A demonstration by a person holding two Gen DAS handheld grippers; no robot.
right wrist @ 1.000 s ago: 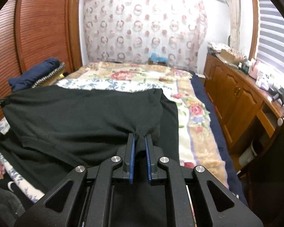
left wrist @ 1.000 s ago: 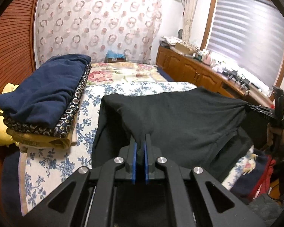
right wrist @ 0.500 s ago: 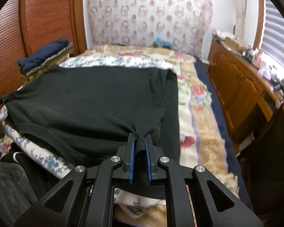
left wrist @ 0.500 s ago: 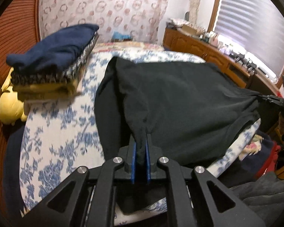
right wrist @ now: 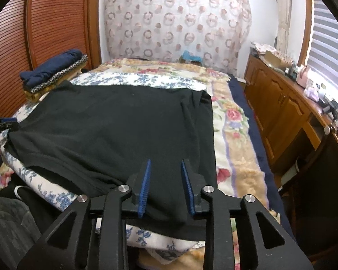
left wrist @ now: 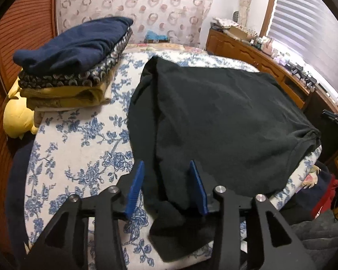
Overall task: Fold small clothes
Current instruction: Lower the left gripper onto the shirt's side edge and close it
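A black garment [left wrist: 225, 117] [right wrist: 115, 121] lies spread, folded over, on the blue-flowered sheet [left wrist: 78, 148] of the bed. My left gripper [left wrist: 166, 180] hovers over its near left corner with jaws opening; cloth lies between the blue pads [left wrist: 136, 184] but they no longer press on it. My right gripper [right wrist: 165, 180] is over the near right corner, jaws also opening, with the cloth lying loose between its pads [right wrist: 187, 186]. The left gripper's tip [right wrist: 4, 122] shows at the left edge of the right wrist view.
A stack of folded clothes [left wrist: 72, 60] [right wrist: 54, 74], navy on top, sits at the bed's left side by a yellow plush [left wrist: 18, 117]. A wooden cabinet [right wrist: 279, 112] with clutter runs along the right wall. A floral blanket [right wrist: 234, 135] covers the bed's right part.
Both grippers lowered the black garment onto the bed and their jaws parted, letting go of the corners they had pinched. The cloth now rests flat.
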